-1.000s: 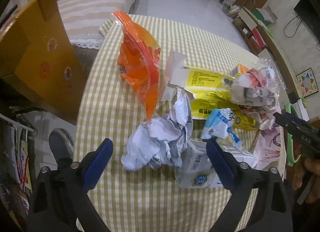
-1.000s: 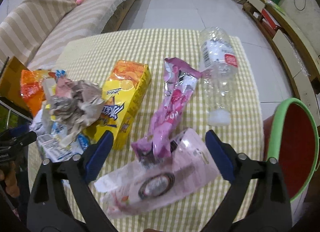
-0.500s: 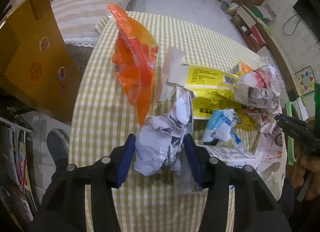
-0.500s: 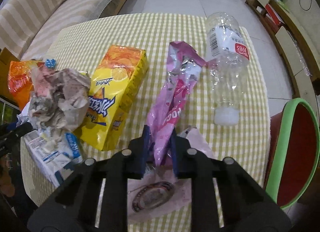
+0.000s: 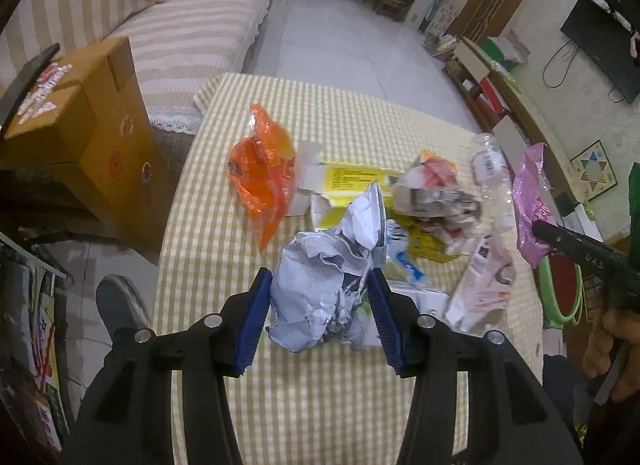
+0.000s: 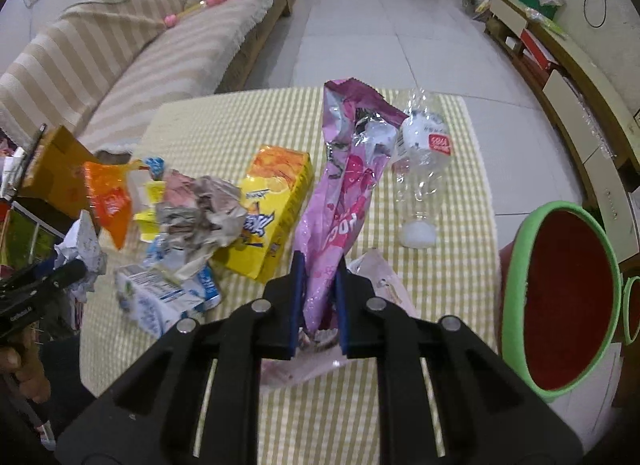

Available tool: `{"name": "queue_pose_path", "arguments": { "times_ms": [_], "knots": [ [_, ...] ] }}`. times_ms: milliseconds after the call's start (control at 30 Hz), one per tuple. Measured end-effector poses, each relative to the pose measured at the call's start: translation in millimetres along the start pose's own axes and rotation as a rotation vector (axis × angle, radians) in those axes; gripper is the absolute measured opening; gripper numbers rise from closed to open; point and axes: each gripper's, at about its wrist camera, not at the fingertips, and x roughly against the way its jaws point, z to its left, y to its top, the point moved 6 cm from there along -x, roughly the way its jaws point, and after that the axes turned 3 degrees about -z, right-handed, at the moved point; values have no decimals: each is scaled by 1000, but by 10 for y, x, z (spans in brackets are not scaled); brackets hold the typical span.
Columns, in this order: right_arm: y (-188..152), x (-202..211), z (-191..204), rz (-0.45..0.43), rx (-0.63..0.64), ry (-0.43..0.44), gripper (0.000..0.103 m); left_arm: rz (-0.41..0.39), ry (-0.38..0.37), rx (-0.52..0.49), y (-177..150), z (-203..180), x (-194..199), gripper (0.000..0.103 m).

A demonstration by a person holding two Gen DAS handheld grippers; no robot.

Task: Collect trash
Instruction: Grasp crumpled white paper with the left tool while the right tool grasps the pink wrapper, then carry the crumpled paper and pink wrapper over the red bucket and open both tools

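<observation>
- The left gripper (image 5: 320,305) is clamped on a crumpled ball of white paper (image 5: 326,277); both blue pads press its sides, and the paper hangs above the table (image 5: 320,405) near its near edge.
- The right gripper (image 6: 319,297) is pinched tight on the lower end of a pink snack bag (image 6: 344,193), which stands up from the pads and leans toward the far edge.
- Left on the table: an orange wrapper (image 5: 262,181) toward the left edge, a yellow box (image 6: 272,205) in the middle, a grey crumpled wad (image 6: 200,213) resting on it, a blue-and-white carton (image 6: 160,297) near the near-left corner, a pale pink bag (image 5: 482,285) flat by the near edge, and a clear bottle (image 6: 420,169) lying toward the right edge.
- A red bin with a green rim (image 6: 560,297) stands just beyond the table's right edge, its mouth facing the right gripper; nothing lies between them.
- The far half of the table is bare cloth; a brown cardboard box (image 5: 80,125) stands off the left edge.
- Half a second ago both grippers had just closed with the paper and the pink bag still low on the table; now both are lifted, and the table looks farther below. A second ago both sets of jaws were wide apart.
</observation>
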Motion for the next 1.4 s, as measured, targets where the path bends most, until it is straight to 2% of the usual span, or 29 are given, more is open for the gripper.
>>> {"name": "queue_pose_path", "arguments": {
  "times_ms": [333,567,1033,1400],
  "knots": [
    [-30,549,-69,-84,-19,36,15,-91,-23,-42,74,-305,505,47],
    [-127,826,-273,-126,-48,31,15,-128,-54,-96,153,-747,703,47],
    [-249,1140,-1091,-171,-152,-23,15,-109,-162,-193,246,-1743,574,47],
    [-446,1291,-1899,-189,-271,-89,15,-55,-273,-325,240,-2805,315,47]
  ]
}}
